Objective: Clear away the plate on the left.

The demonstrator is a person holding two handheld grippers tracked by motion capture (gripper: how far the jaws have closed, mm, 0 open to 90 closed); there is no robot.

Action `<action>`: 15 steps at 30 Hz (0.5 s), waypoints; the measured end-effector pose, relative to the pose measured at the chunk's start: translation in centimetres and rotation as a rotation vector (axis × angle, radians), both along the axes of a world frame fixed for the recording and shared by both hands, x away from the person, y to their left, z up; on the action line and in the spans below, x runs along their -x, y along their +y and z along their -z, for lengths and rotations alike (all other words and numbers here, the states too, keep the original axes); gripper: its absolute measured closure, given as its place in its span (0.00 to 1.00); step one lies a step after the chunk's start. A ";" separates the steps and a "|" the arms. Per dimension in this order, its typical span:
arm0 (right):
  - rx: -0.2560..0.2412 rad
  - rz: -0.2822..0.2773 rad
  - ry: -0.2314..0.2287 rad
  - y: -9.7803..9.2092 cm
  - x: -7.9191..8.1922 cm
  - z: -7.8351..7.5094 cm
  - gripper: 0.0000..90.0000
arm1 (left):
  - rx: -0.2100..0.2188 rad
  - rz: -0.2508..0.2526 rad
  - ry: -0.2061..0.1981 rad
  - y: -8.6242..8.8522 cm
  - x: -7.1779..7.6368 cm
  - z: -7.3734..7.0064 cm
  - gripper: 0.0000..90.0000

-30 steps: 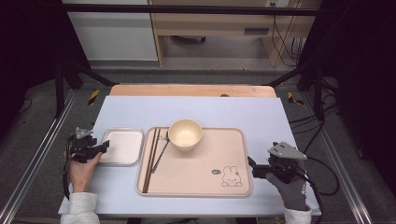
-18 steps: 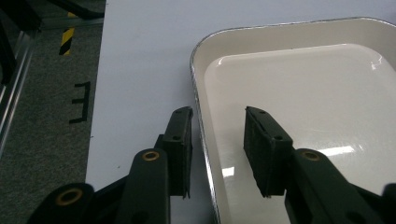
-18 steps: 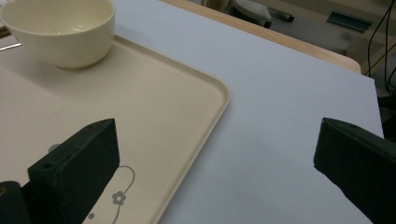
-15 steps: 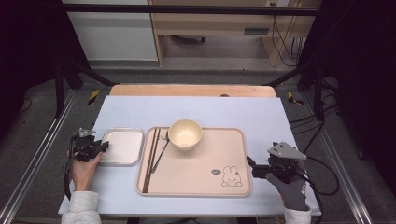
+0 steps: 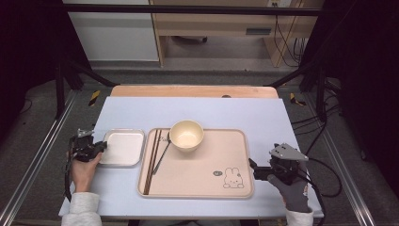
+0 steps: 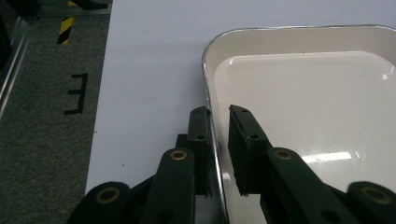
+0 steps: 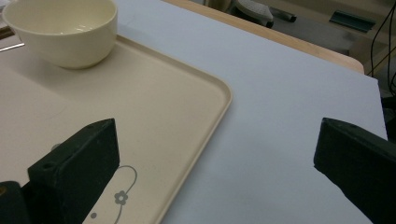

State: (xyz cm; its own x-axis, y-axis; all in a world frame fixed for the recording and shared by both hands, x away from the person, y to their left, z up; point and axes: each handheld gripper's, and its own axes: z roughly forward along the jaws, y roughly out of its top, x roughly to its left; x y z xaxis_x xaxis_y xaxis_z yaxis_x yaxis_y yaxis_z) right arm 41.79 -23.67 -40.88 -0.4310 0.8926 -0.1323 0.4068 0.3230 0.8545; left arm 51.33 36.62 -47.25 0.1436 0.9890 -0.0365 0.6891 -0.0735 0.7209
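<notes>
A small white metal tray (image 5: 123,148) lies on the pale table left of a beige serving tray (image 5: 202,176). My left gripper (image 5: 100,147) is at the small tray's left edge. In the left gripper view the jaws (image 6: 219,114) stand close together astride the small tray's (image 6: 303,102) rim, one outside and one inside. My right gripper (image 5: 252,169) rests by the beige tray's right edge. In the right gripper view it stands wide open (image 7: 215,137), its left jaw over the beige tray's (image 7: 154,107) rabbit-print corner and its right jaw over the bare table.
On the beige tray sit a cream bowl (image 5: 186,134), dark chopsticks (image 5: 153,160) along its left side and a spoon (image 5: 162,153) beside them. The bowl (image 7: 65,32) is far from my right jaws. A wooden strip (image 5: 193,91) borders the table's far edge.
My left gripper has slid a little to the right, onto the small tray's left rim. The right gripper has hardly moved.
</notes>
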 end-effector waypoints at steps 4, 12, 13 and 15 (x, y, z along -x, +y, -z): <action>0.003 0.000 -0.001 0.0 0.0 0.0 0.01 | 0.003 -0.010 0.009 0.0 0.0 -0.1 0.91; 0.007 0.001 -0.001 0.0 0.0 0.1 0.01 | 0.049 -0.036 0.005 0.2 0.4 -0.4 0.93; 0.007 0.001 -0.001 0.0 0.0 0.1 0.01 | 0.054 -0.035 -0.005 0.2 0.4 -0.6 0.93; 0.005 0.002 0.000 0.0 0.0 0.0 0.01 | 0.064 -0.036 -0.023 0.2 0.7 -0.9 0.94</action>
